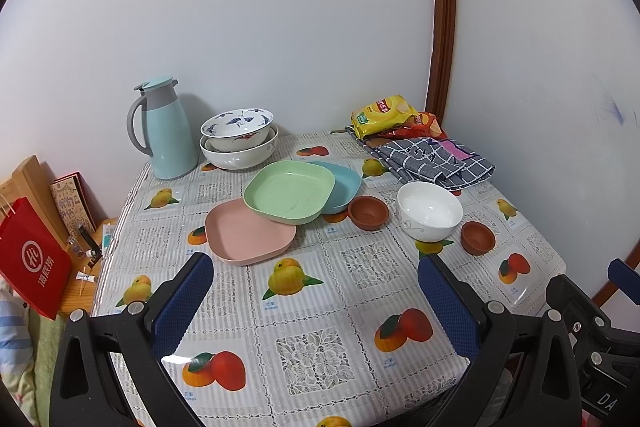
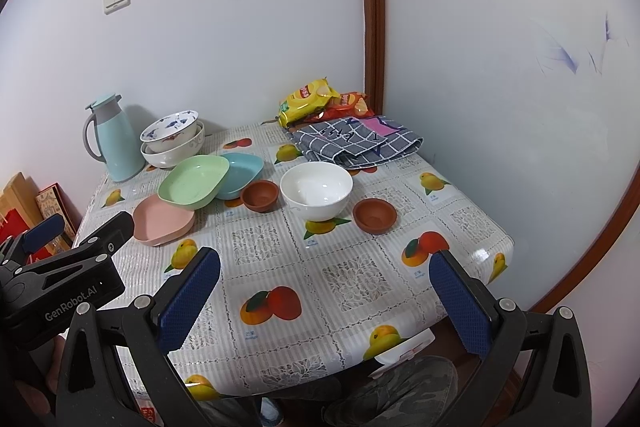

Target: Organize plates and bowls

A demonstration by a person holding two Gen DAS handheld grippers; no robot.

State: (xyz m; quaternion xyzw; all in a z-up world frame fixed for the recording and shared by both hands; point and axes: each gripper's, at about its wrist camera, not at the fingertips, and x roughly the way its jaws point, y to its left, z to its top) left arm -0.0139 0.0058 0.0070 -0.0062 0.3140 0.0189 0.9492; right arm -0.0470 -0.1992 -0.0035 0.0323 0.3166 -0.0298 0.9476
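Left wrist view: left hand-held gripper (image 1: pixel 316 291) spread wide, empty, short of pink plate (image 1: pixel 250 231) lying just ahead; right hand-held gripper (image 2: pixel 326 287) likewise spread, farther off.

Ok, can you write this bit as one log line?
left gripper: open, empty | right gripper: open, empty | green plate: on pink plate

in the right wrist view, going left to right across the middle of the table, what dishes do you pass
pink plate → green plate → blue plate → small brown cup → white bowl → second brown cup
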